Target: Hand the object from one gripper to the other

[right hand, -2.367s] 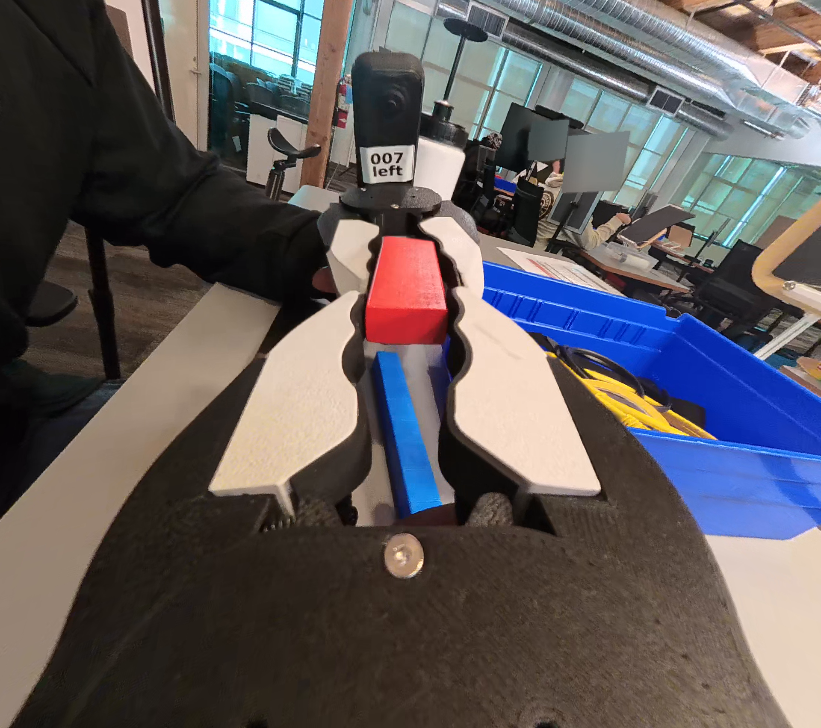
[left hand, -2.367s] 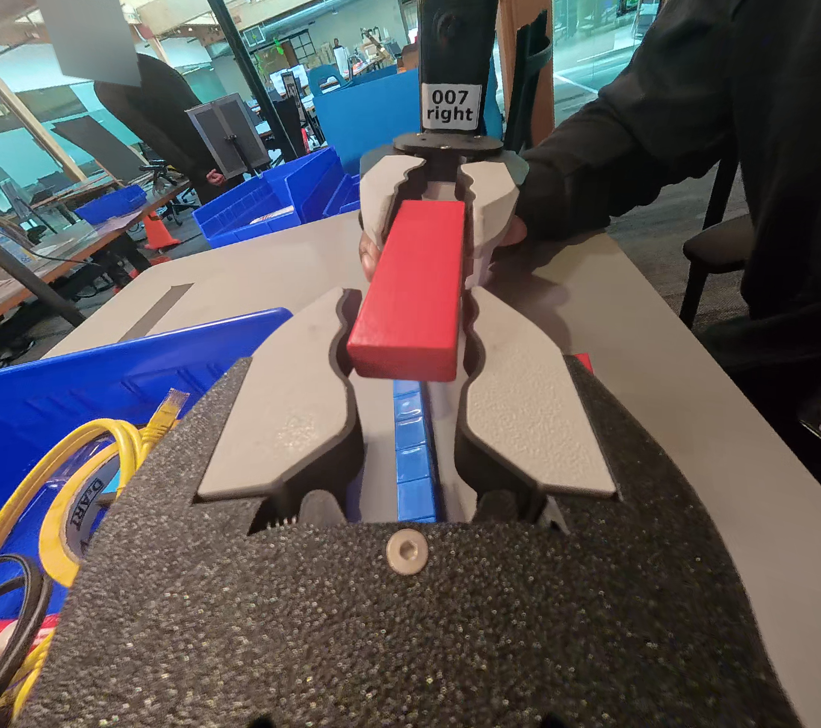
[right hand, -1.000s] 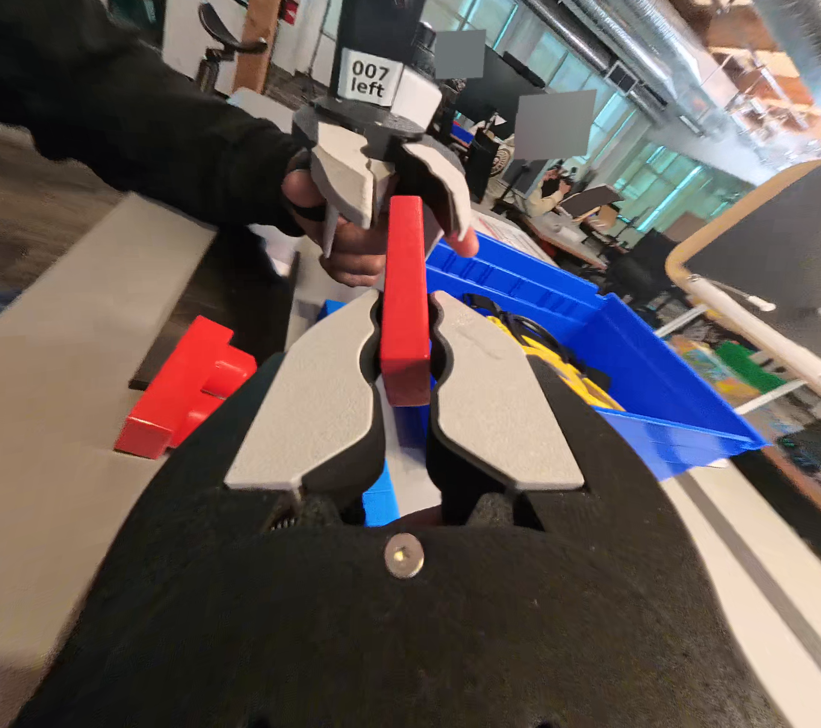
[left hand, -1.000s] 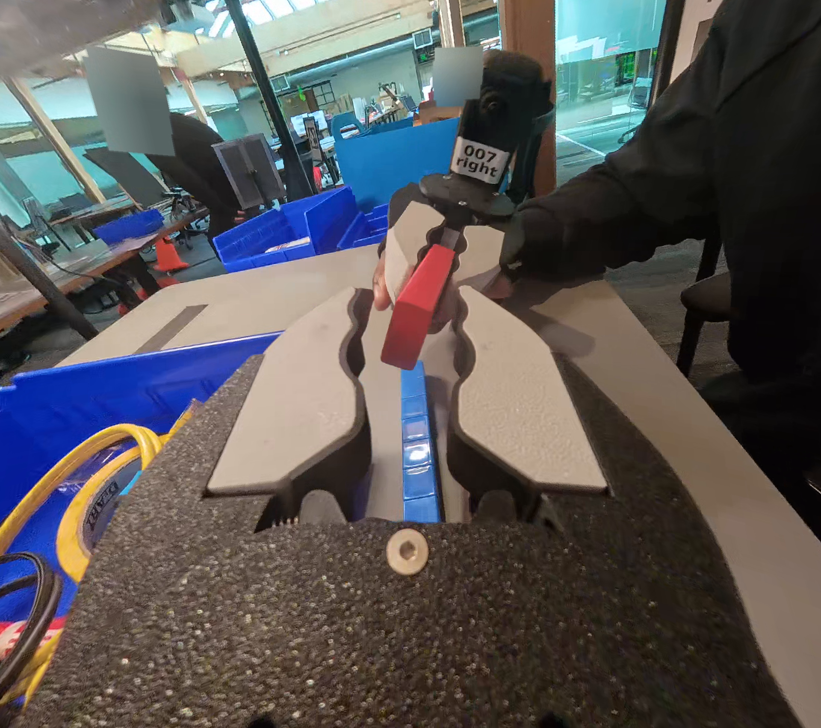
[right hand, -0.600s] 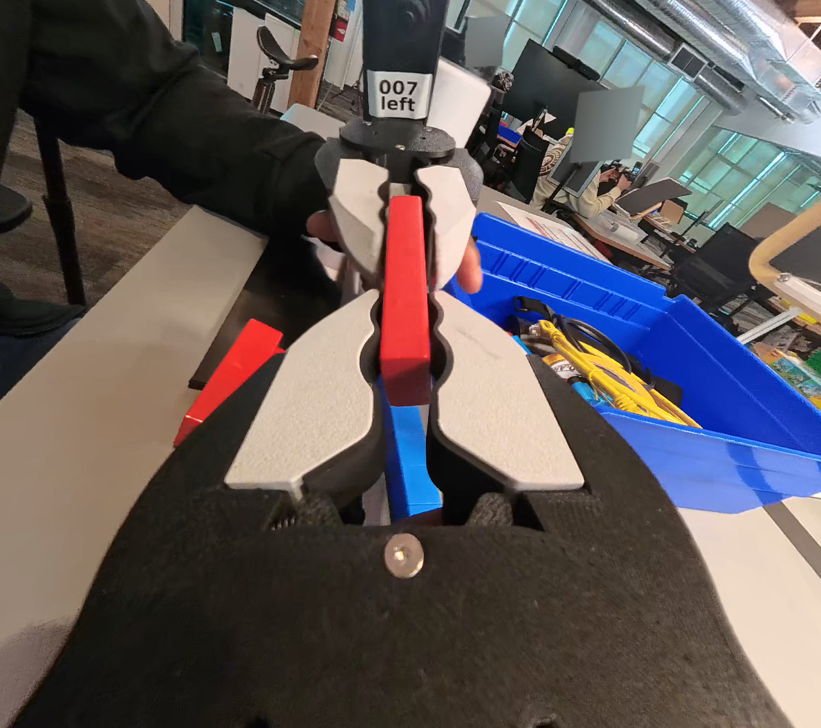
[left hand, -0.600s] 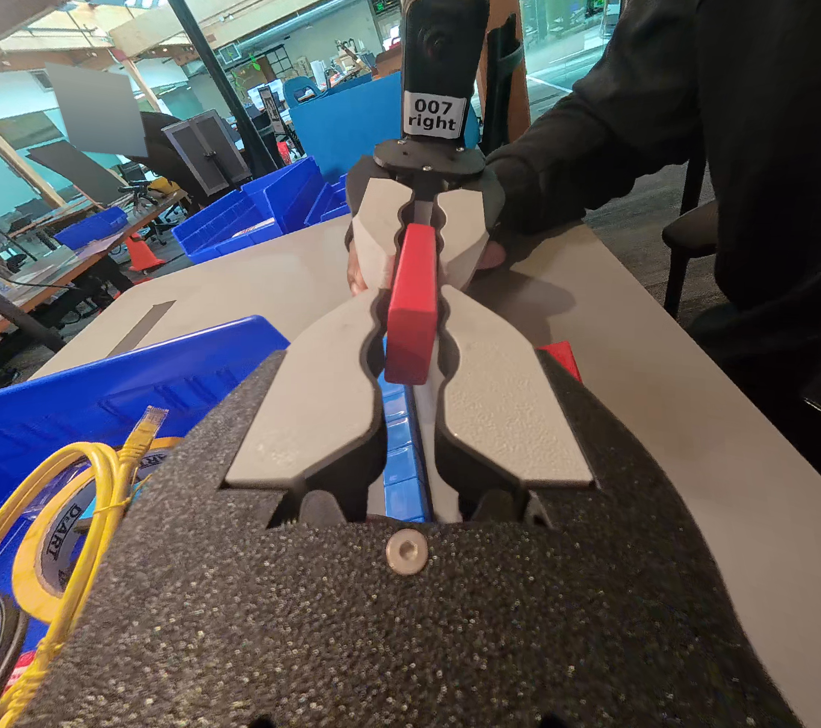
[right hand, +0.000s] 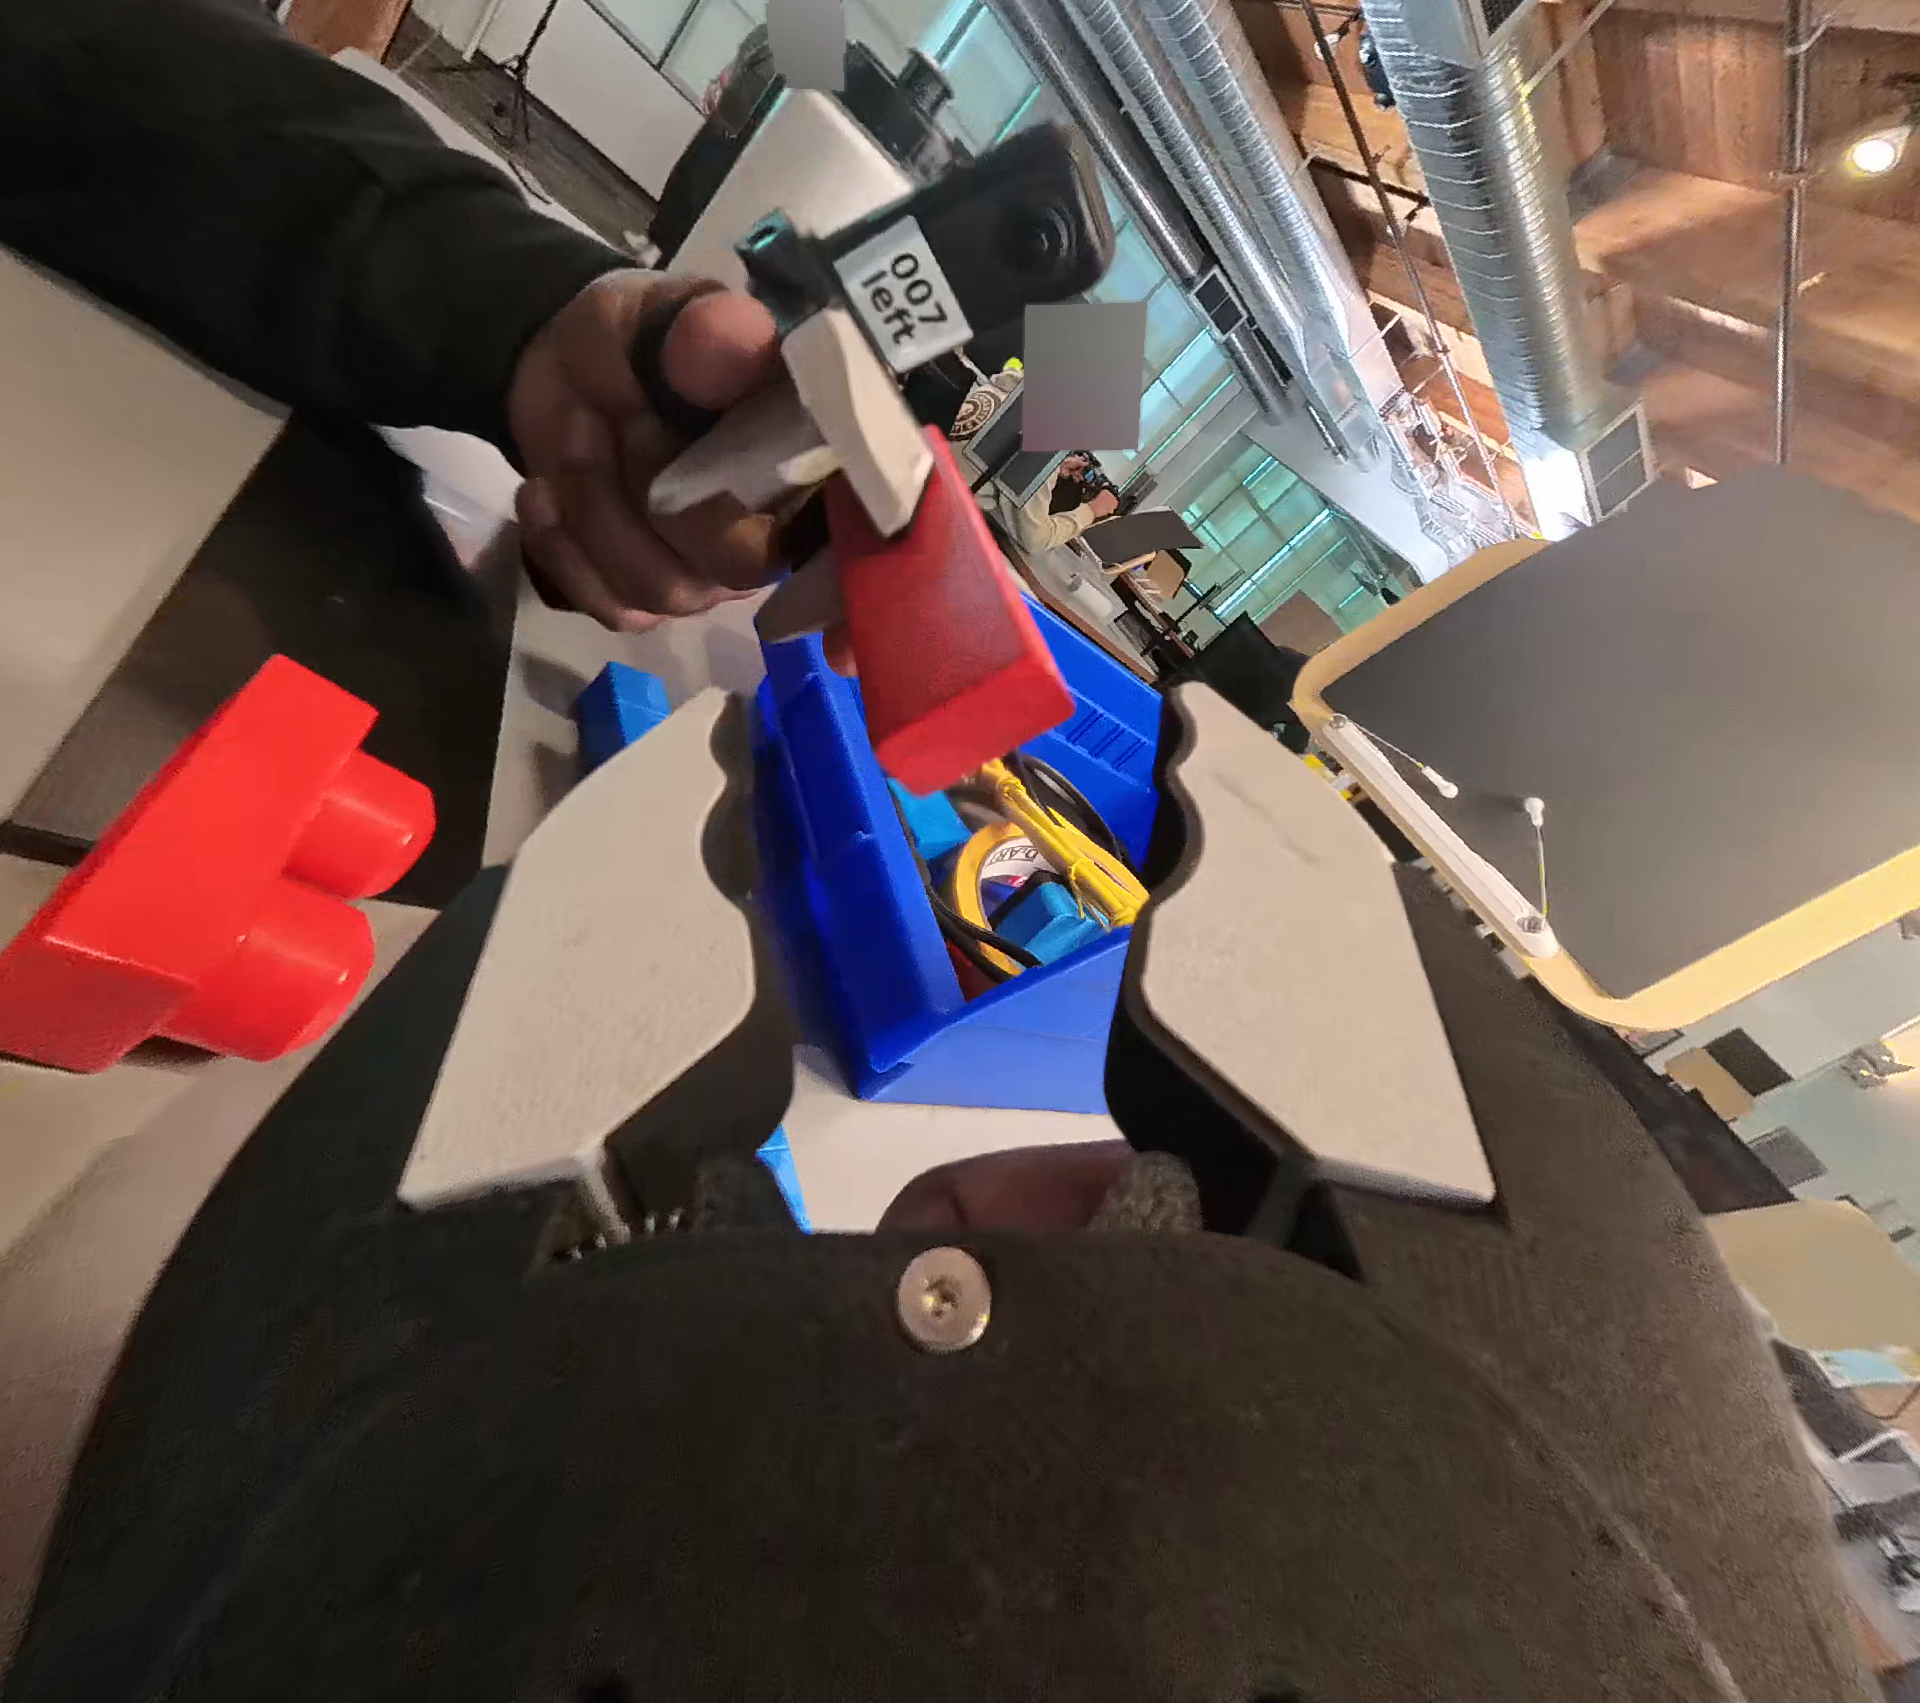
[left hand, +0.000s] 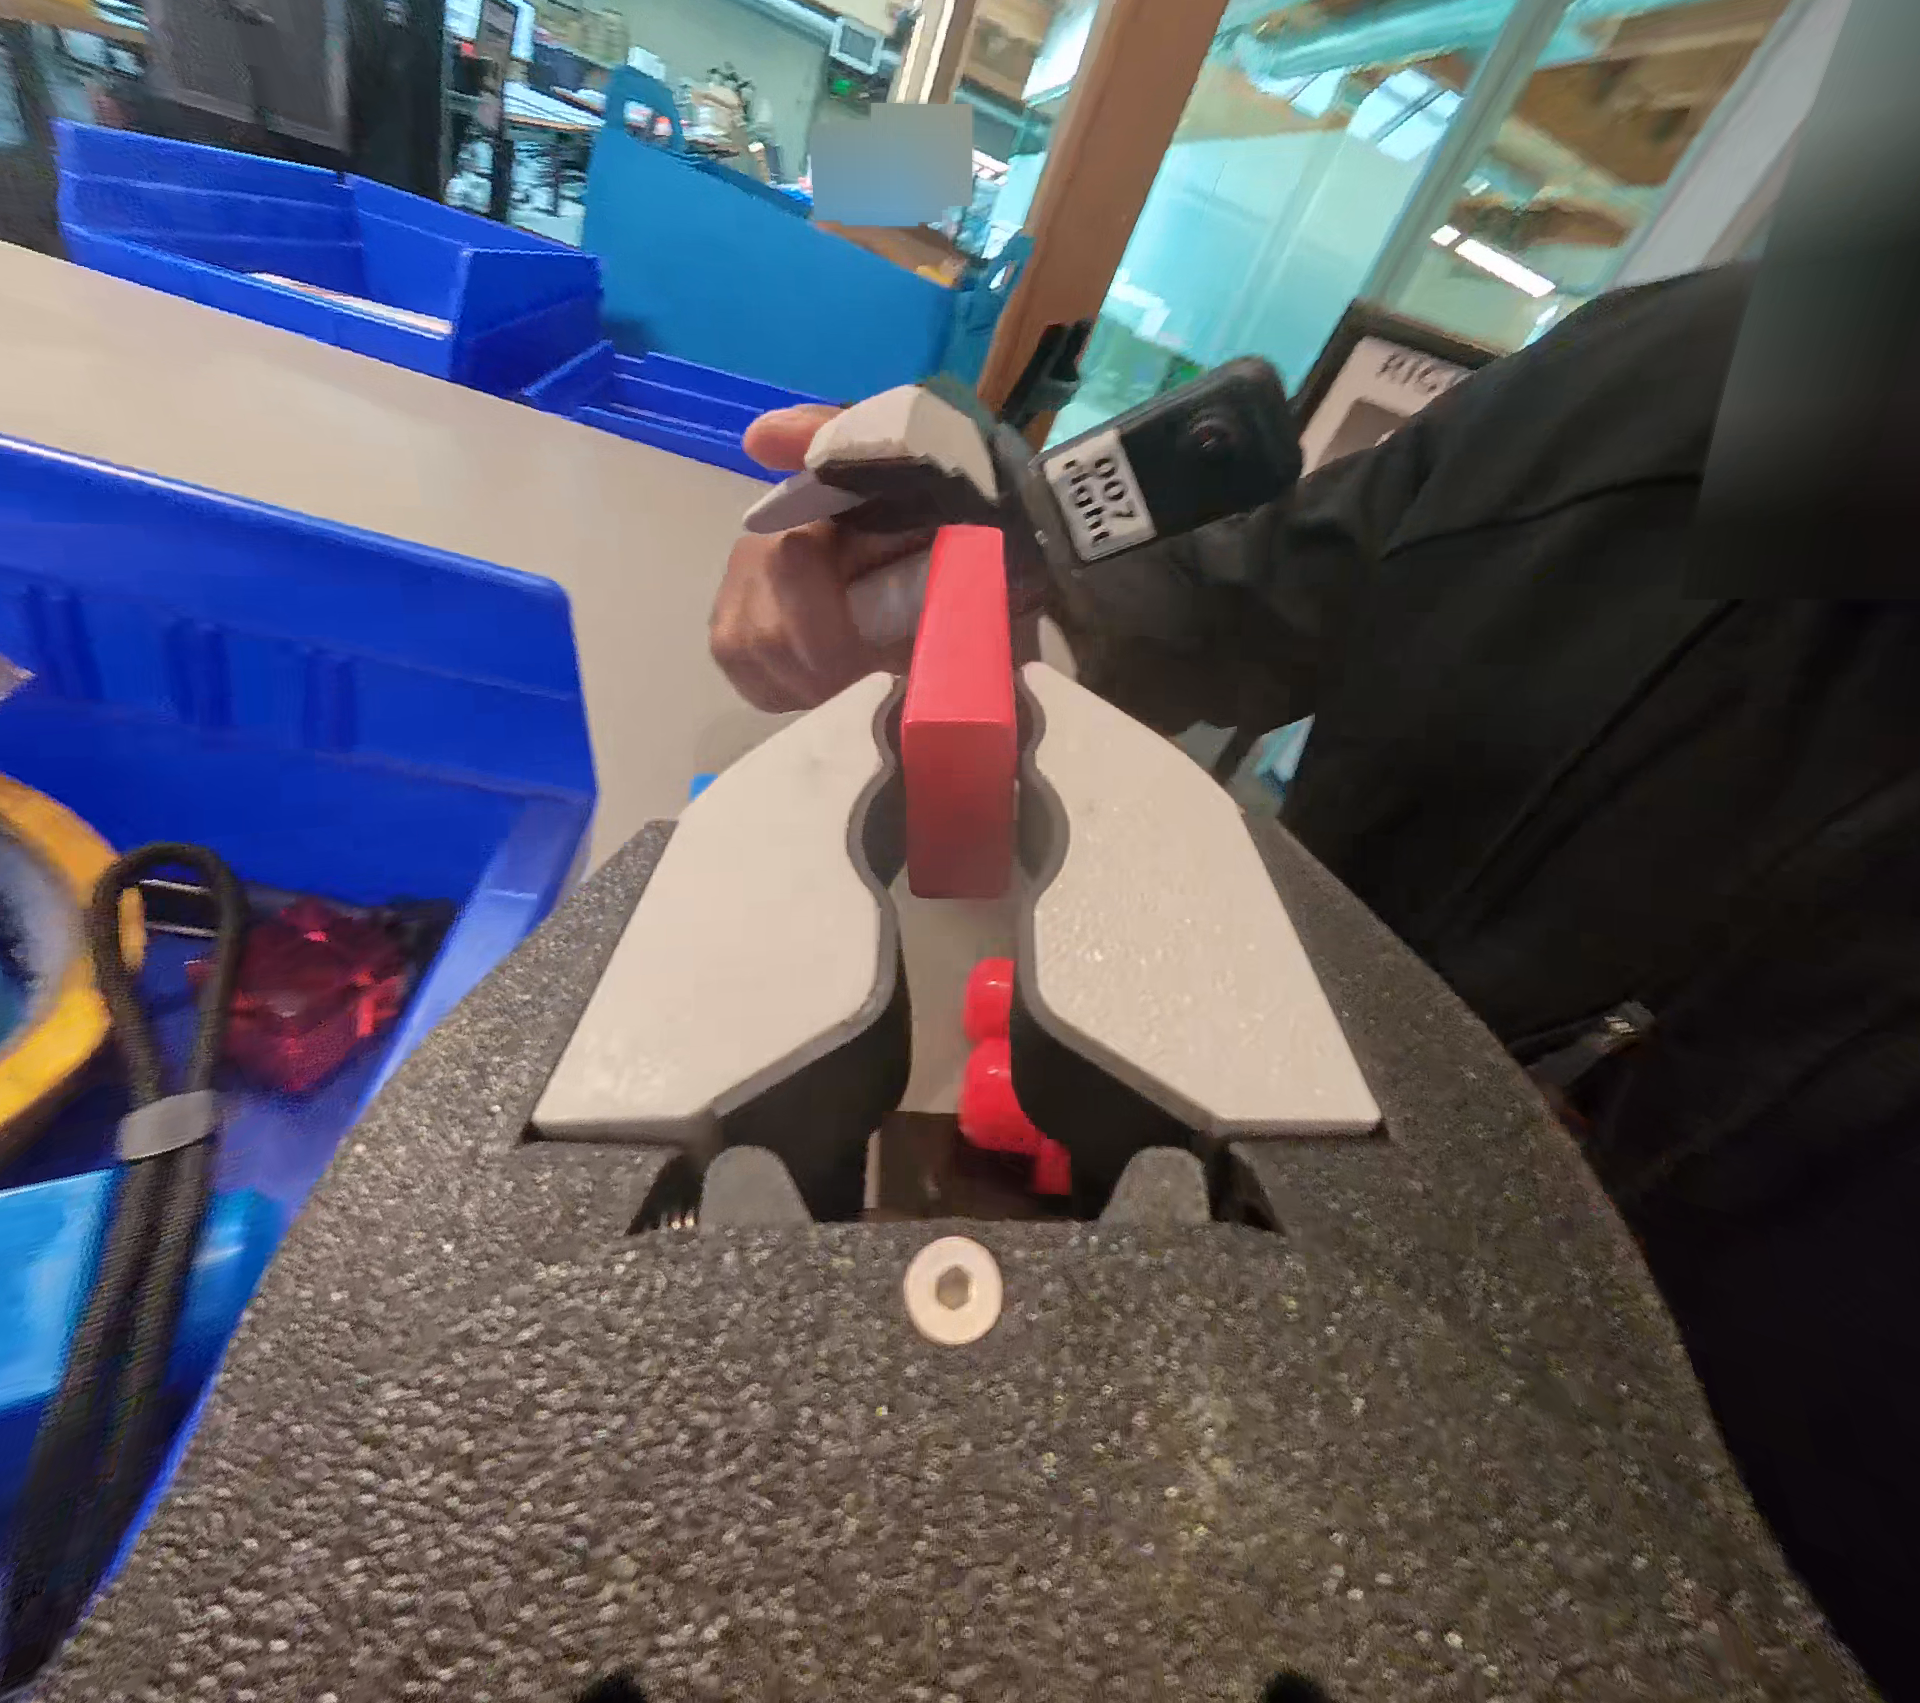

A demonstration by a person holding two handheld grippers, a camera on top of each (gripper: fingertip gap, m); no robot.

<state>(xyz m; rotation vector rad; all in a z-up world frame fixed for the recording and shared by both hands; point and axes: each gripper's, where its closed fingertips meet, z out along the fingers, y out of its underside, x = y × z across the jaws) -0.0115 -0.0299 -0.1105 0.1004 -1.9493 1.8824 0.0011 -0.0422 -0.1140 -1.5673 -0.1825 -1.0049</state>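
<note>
Item: red block (left hand: 957,744), clamped in our left claw (left hand: 957,723), long axis running forward toward our right claw (right hand: 940,723). Right claw: spread wide, empty, the block's free end just ahead of its gap. Change: 0.6 s ago both claws pinched the block; now only the left does. Beneath: bench (left hand: 260,417), blue bin (right hand: 883,957).

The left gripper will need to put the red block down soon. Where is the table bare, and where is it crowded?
Bare table lies between the near blue bin and the far row of blue bins. It is crowded below the right gripper: a red studded brick and a small blue piece lie beside the bin. The left gripper holds the red block.
</note>
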